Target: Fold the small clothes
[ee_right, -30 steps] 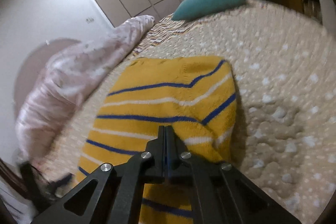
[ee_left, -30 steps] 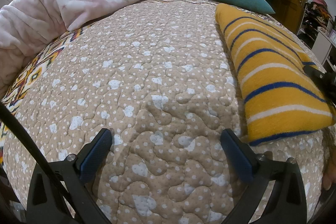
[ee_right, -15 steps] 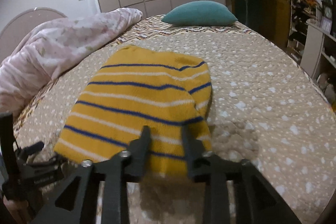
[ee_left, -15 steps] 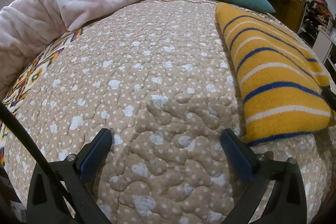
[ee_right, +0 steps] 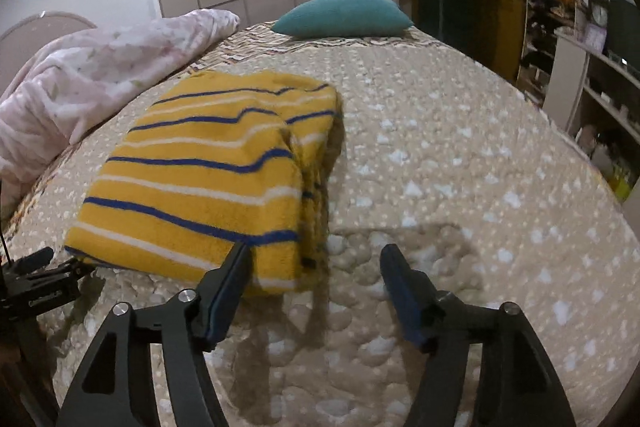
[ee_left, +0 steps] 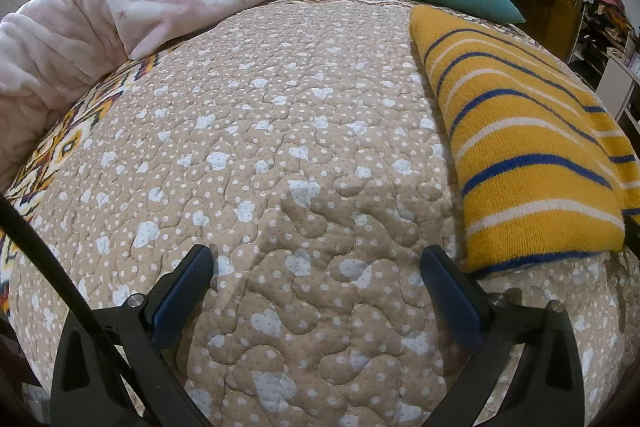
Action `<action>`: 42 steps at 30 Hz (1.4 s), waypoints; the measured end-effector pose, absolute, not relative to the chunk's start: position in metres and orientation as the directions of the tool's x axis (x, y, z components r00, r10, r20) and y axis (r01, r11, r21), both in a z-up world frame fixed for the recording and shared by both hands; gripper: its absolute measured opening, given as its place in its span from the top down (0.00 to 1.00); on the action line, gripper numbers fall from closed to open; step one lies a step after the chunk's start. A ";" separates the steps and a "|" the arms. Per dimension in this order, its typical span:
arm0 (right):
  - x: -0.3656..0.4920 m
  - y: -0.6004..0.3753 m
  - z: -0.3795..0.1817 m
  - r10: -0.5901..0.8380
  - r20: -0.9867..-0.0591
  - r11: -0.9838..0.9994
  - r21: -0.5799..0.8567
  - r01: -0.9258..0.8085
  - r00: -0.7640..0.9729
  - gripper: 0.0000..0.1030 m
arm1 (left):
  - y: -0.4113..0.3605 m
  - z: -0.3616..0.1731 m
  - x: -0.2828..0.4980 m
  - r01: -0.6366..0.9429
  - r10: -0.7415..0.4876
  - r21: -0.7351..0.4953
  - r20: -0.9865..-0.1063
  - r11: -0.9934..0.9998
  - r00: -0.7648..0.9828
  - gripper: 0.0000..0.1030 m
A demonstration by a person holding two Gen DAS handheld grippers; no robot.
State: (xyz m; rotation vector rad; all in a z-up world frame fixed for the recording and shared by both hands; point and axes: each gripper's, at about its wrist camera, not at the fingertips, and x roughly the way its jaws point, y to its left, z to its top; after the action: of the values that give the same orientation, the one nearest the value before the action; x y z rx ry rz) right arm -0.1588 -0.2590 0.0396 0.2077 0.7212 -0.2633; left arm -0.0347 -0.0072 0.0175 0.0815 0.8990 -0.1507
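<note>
Your folded sweater [ee_right: 208, 179] lies flat on the quilt [ee_right: 460, 155], left of centre in the right wrist view. Your right gripper [ee_right: 316, 255] has just been opening; its jaws stand wide, nothing between them, the left finger just before the sweater's near edge. Your left gripper [ee_left: 316, 259] is spread wide over bare quilt, the sweater at its right.

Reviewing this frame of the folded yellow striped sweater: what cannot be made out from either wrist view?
- Striped sweater: left wrist view, its right edge cut off by the picture's rim.
- Sweater's inner layers: right wrist view, covered by the top fold and blurred.
- Shelf contents: right wrist view, too small and dim.
- Left hand-held gripper: right wrist view, partly cut off by the edge.
</note>
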 end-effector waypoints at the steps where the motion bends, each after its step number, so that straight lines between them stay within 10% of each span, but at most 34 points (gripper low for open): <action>1: -0.159 -0.259 0.039 -0.164 -0.672 0.946 0.100 0.307 0.722 0.28 | -0.008 0.018 -0.034 0.165 -0.097 0.007 -0.784 0.986 0.613 0.00; 21: -0.163 -0.260 0.035 -0.173 -0.681 0.935 0.113 0.336 0.711 0.16 | -0.007 0.018 -0.036 0.166 -0.097 0.008 -0.784 0.986 0.613 0.00; 27: -0.168 -0.235 0.093 -0.223 -0.541 0.960 0.022 0.279 0.811 0.16 | -0.007 0.018 -0.036 0.167 -0.098 0.007 -0.783 0.986 0.615 0.00; 33: -0.095 -0.212 0.100 -0.100 -0.598 0.992 0.004 0.127 0.795 0.59 | -0.007 0.020 -0.037 0.167 -0.101 0.004 -0.780 0.986 0.618 0.00; 42: -0.072 -0.199 0.081 -0.090 -0.665 0.995 -0.035 0.089 0.742 0.57 | -0.006 0.020 -0.039 0.169 -0.107 -0.001 -0.775 0.986 0.623 0.00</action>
State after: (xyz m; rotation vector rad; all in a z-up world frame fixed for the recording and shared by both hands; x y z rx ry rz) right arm -0.0716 -0.1992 0.0810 -0.0006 0.7285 -0.0979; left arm -0.0390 -0.0061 0.0196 0.0744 0.8849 -0.1588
